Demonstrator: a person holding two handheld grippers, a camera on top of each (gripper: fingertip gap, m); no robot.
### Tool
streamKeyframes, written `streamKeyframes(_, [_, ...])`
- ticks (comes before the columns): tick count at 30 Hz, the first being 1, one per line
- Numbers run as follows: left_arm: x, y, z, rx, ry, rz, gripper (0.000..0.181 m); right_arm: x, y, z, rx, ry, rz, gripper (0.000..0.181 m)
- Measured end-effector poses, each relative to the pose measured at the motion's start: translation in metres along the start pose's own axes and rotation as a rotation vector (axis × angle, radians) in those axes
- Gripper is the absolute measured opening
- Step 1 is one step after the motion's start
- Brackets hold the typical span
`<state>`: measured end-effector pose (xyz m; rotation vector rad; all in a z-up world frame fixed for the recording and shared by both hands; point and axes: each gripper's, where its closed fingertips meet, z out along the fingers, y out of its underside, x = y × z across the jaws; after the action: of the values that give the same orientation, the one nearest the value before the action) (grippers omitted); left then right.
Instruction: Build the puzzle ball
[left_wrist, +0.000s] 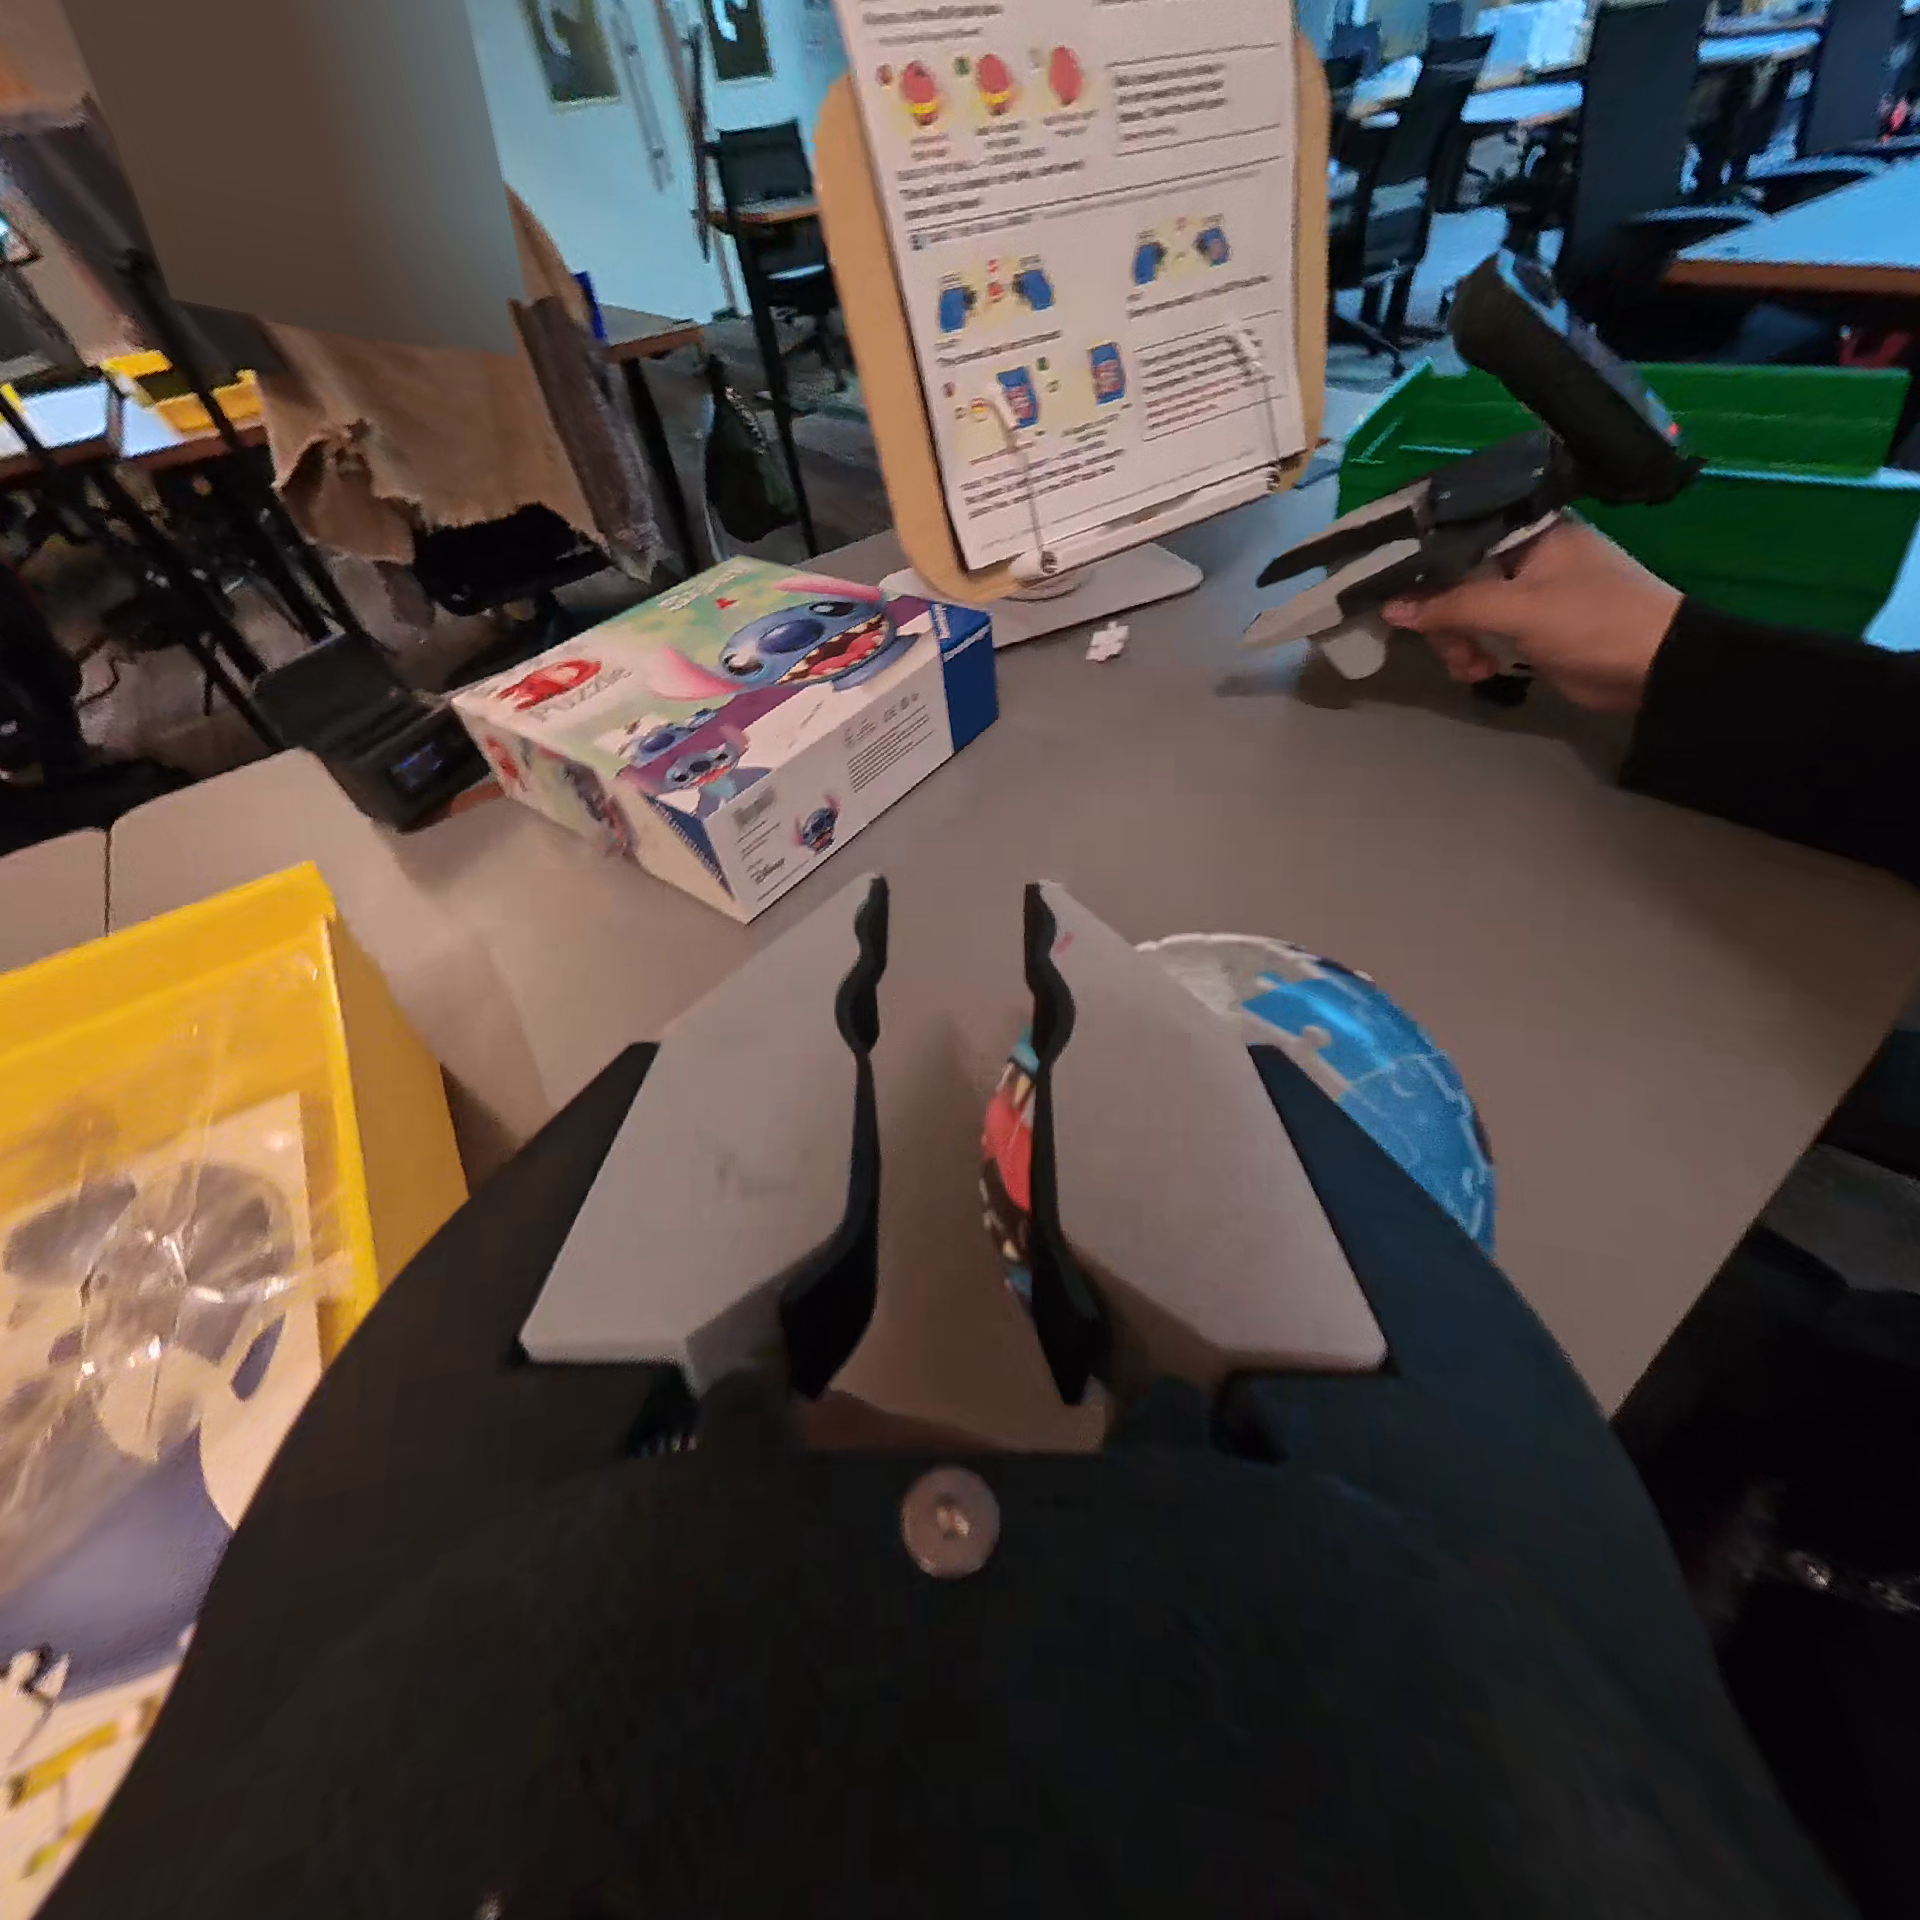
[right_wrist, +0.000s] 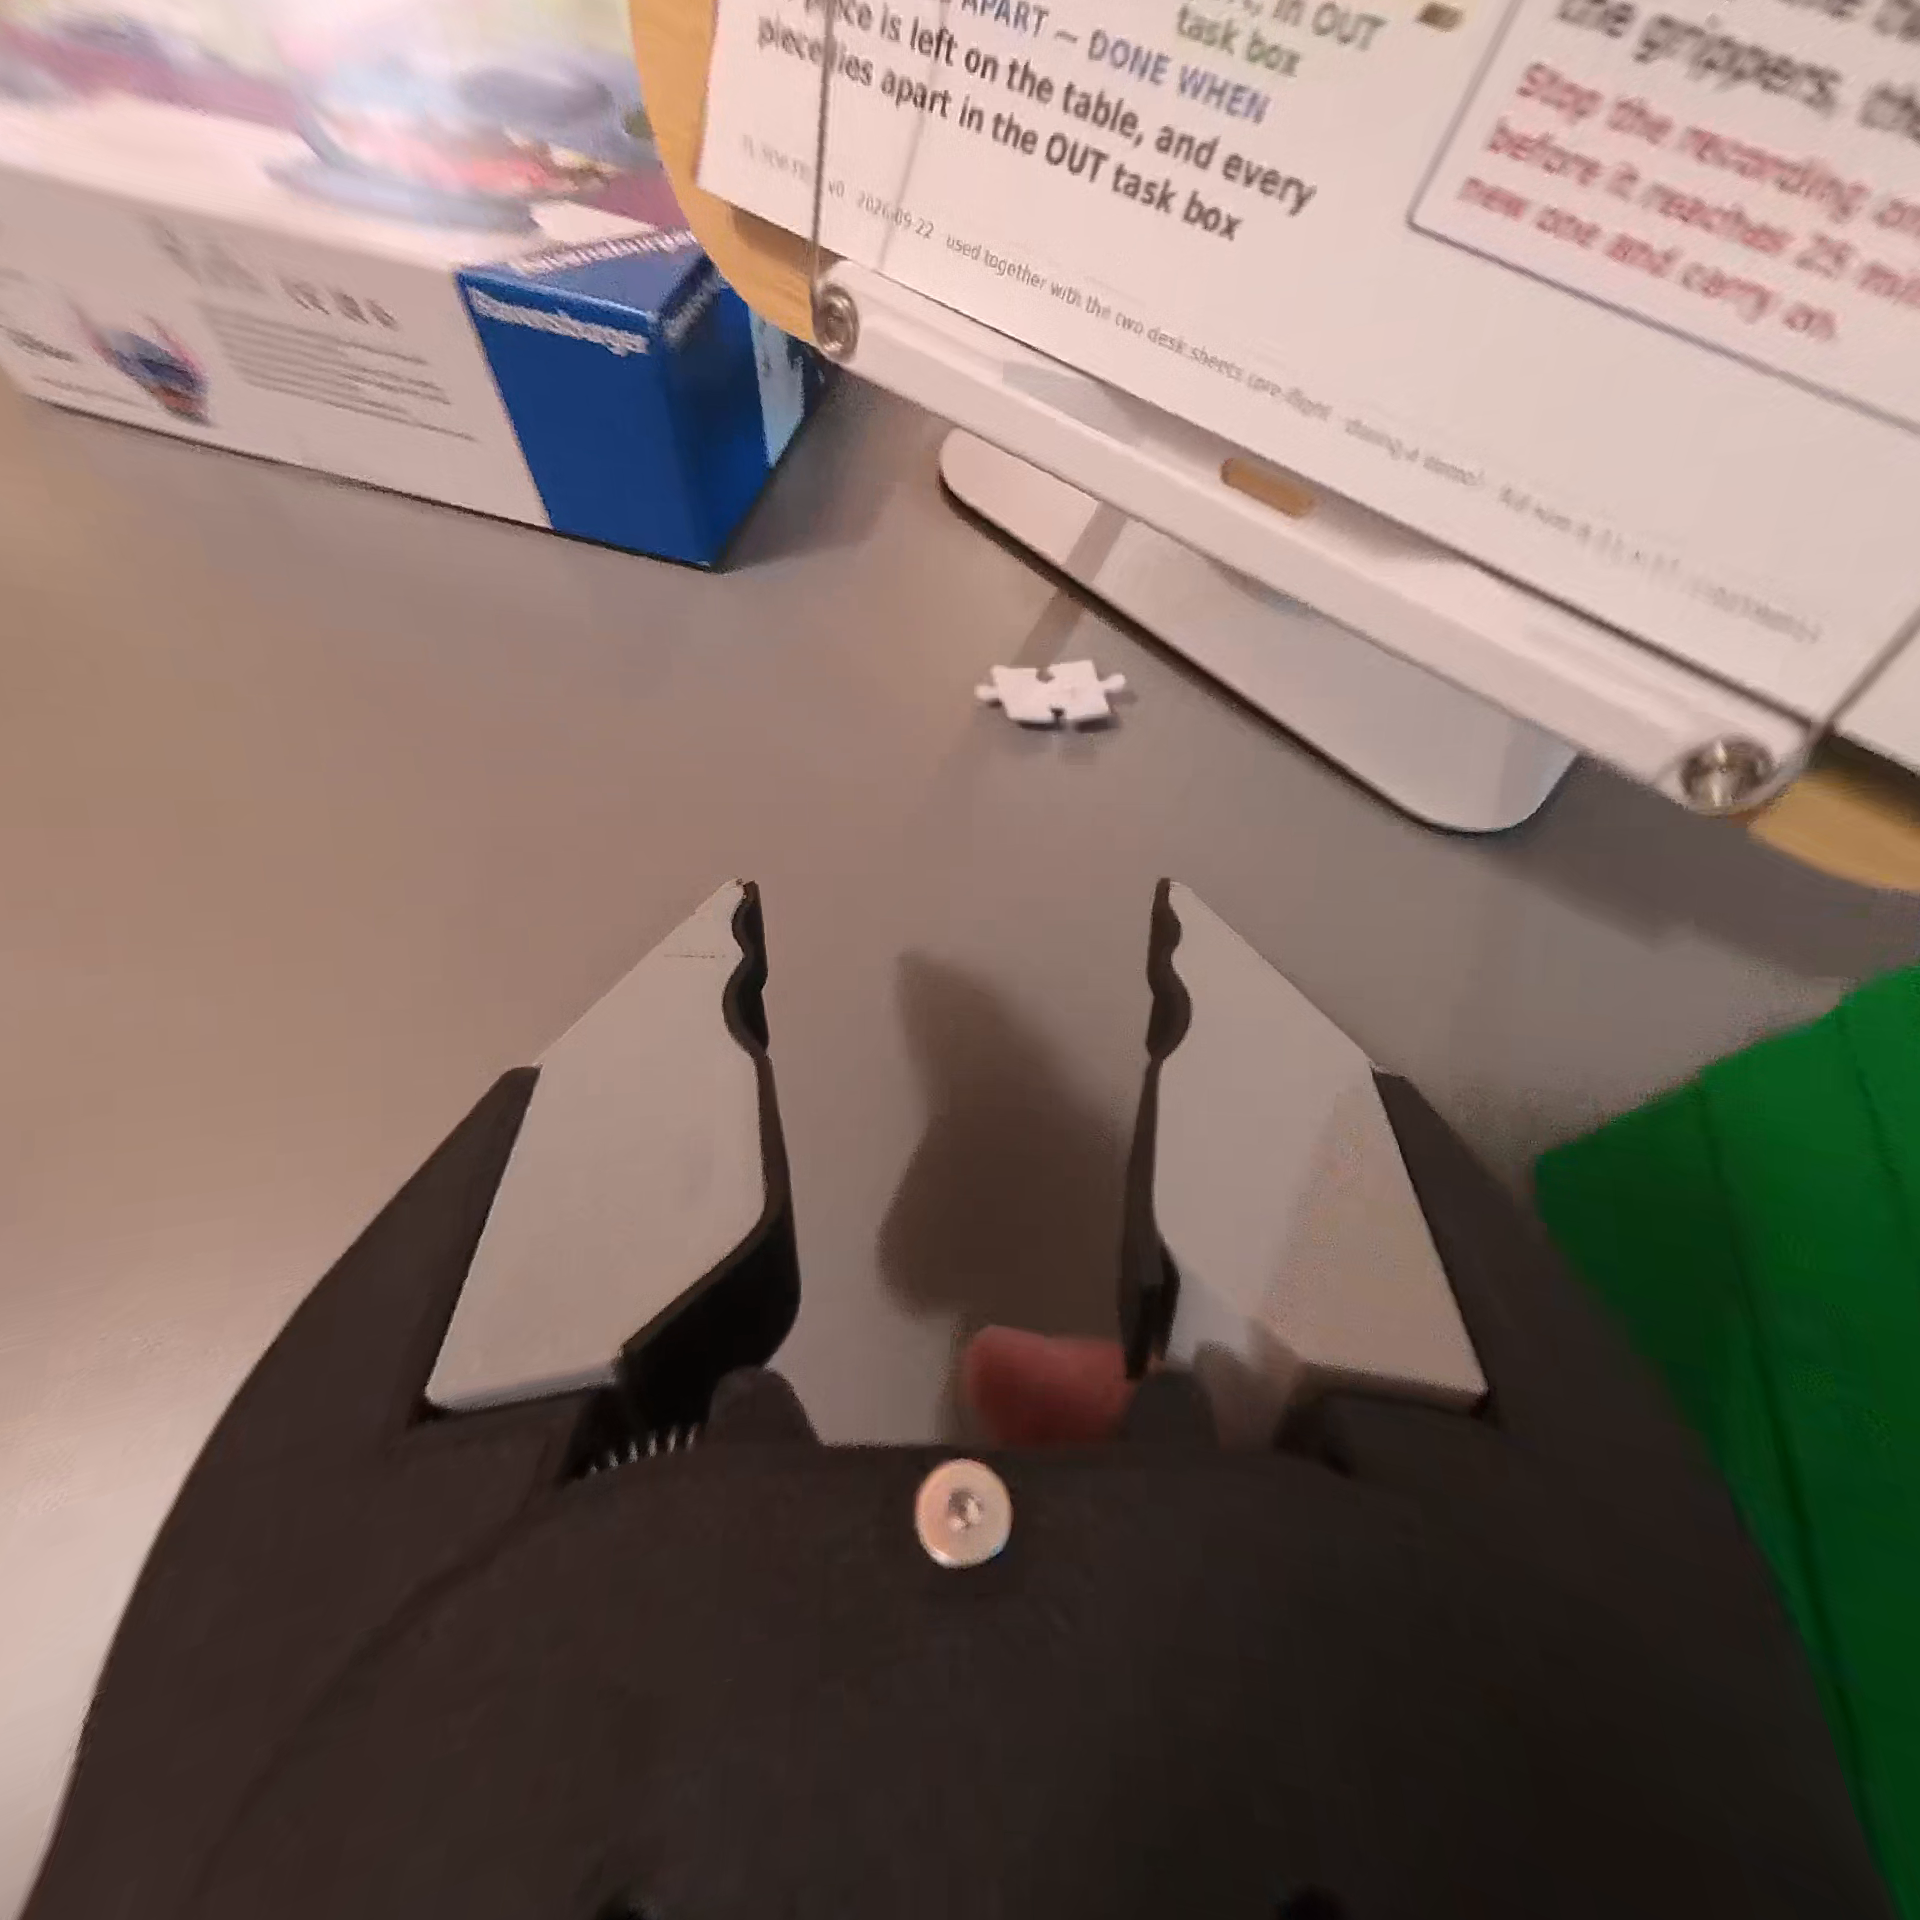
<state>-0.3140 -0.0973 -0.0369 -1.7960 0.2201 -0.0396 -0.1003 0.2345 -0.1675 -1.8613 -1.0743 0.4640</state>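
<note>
While my left gripper hangs with fingers apart and empty, the half-built puzzle ball sits on the counter near its front edge, partly hidden behind the right finger. My right gripper, fingers also apart, points at two joined white puzzle pieces beside the paper stand.
</note>
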Motion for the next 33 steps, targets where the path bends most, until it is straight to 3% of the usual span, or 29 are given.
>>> streamKeyframes(3, [-0.011, 0.011, -0.002, 0.036, -0.010, -0.056, 0.026, 0.010, -0.008, 0.033, -0.054, 0.101, -0.064, 0.069])
streamKeyframes(9, [-0.016, 0.037, 0.007, -0.031, -0.027, 0.032, 0.027, 0.010, -0.018, 0.087, -0.107, 0.088, -0.161, 0.065])
streamKeyframes(14, [-0.019, 0.041, 0.007, -0.020, 0.002, -0.002, 0.026, 0.016, -0.012, 0.101, -0.176, 0.040, -0.079, 0.033])
streamKeyframes(16, [-0.021, 0.040, 0.004, -0.010, 0.013, -0.019, 0.026, 0.017, -0.009, 0.099, -0.181, 0.028, -0.077, 0.001])
streamKeyframes(20, [-0.024, 0.043, 0.000, -0.017, -0.003, -0.002, 0.024, -0.011, -0.001, 0.079, -0.163, -0.084, -0.162, 0.000])
streamKeyframes(23, [-0.023, 0.046, -0.003, -0.024, -0.002, 0.001, 0.024, -0.078, 0.008, 0.045, -0.124, -0.422, -0.264, 0.000])
streamKeyframes(25, [-0.023, 0.047, -0.006, -0.029, -0.007, 0.005, 0.024, -0.103, 0.020, 0.021, -0.112, -0.507, -0.391, 0.000])
streamKeyframes(27, [-0.022, 0.047, -0.009, -0.031, -0.007, 0.007, 0.024, -0.114, 0.018, 0.002, -0.051, -0.521, -0.447, 0.000])
streamKeyframes(29, [-0.022, 0.047, -0.011, -0.030, -0.009, 0.009, 0.024, -0.104, 0.008, -0.002, -0.020, -0.438, -0.392, 0.001])
streamKeyframes(33, [-0.023, 0.045, -0.014, -0.030, -0.017, 0.012, 0.024, -0.067, -0.009, 0.019, -0.013, -0.213, -0.217, 0.032])
